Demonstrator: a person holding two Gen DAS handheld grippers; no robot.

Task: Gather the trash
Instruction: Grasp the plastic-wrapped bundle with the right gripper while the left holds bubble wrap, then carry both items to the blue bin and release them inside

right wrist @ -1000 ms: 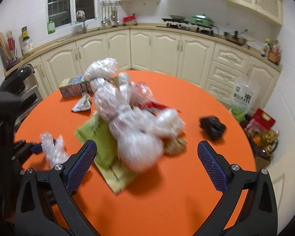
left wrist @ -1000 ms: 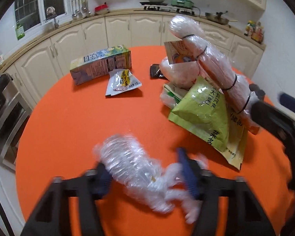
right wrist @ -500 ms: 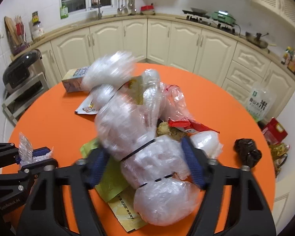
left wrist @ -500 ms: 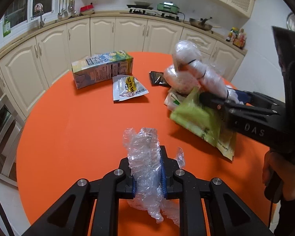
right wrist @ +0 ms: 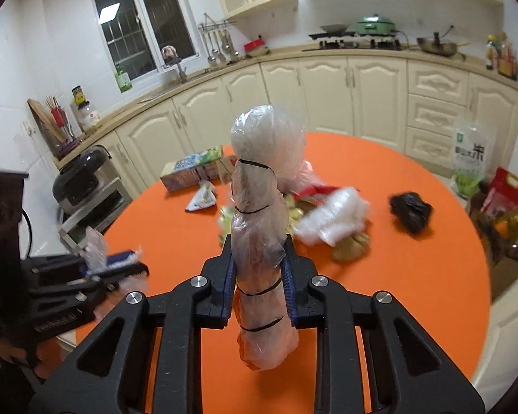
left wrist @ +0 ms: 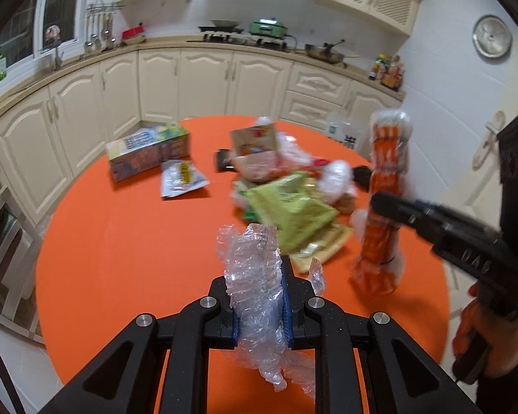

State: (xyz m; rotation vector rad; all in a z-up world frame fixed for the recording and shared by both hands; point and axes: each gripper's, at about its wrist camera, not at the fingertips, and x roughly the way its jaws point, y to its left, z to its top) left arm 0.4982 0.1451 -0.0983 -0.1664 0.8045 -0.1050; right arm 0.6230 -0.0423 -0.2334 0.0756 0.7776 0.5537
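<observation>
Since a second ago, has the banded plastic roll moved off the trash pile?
Yes. The banded plastic roll lay across the green bag in the pile; now it stands upright above the orange table, clamped in the right gripper, whose jaws just closed.

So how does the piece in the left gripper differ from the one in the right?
The crumpled clear wrap in the left gripper is loose, crinkly and shapeless; the banded plastic roll in the right gripper is a long, firm bundle tied round with several black bands. The wrap is short, while the roll stands tall and upright above its fingers. Both are clear plastic, clamped and lifted off the orange table.
</observation>
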